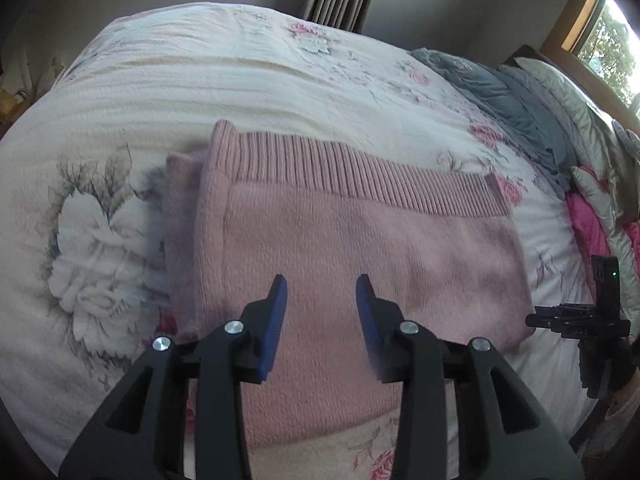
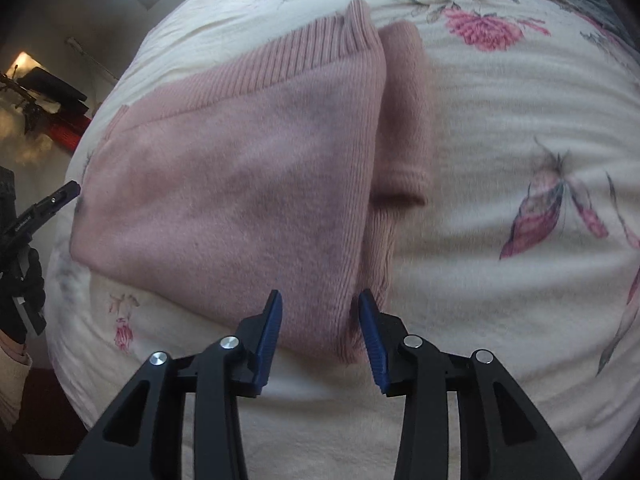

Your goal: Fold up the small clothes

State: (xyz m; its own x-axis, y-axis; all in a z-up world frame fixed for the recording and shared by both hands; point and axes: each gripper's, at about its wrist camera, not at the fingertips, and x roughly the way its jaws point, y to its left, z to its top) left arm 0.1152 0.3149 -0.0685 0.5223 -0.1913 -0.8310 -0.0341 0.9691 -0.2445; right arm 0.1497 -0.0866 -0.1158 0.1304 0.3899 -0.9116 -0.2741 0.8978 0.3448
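- The pink knit sweater [image 1: 340, 248] lies folded into a rough rectangle on the floral bedspread [image 1: 200, 92]; its ribbed hem band [image 1: 360, 176] forms the far edge in the left wrist view.
- The sweater's long axis runs left to right across the left wrist view, parallel to the ribbed band.
- The left gripper [image 1: 322, 292] hovers over the near-middle of the sweater, jaws spread apart and holding nothing.
- The right gripper [image 2: 320, 308] is also released and empty; its jaws straddle the near corner of the sweater [image 2: 240, 184], with a fold edge running away from it between the fingers.
- In the right wrist view a tucked layer, likely a sleeve [image 2: 404, 112], shows just beside the main panel, partly under it.
- Judgement: the right gripper is nearer an edge it can grasp; the left is over flat cloth with no edge between its fingers.
- Judgement: the garment looks largely folded; a remaining move could be a final half-fold along the short axis, or a tidy of the protruding layer.
- Open room: bare bedspread lies wide beyond the ribbed band and to the left of the sweater in the left wrist view.
- Constraint: grey bedding [image 1: 508, 96] and pillows [image 1: 580, 120] are heaped along the bed's right side, well apart from the sweater.
- Whether either gripper touches the cloth cannot be told.
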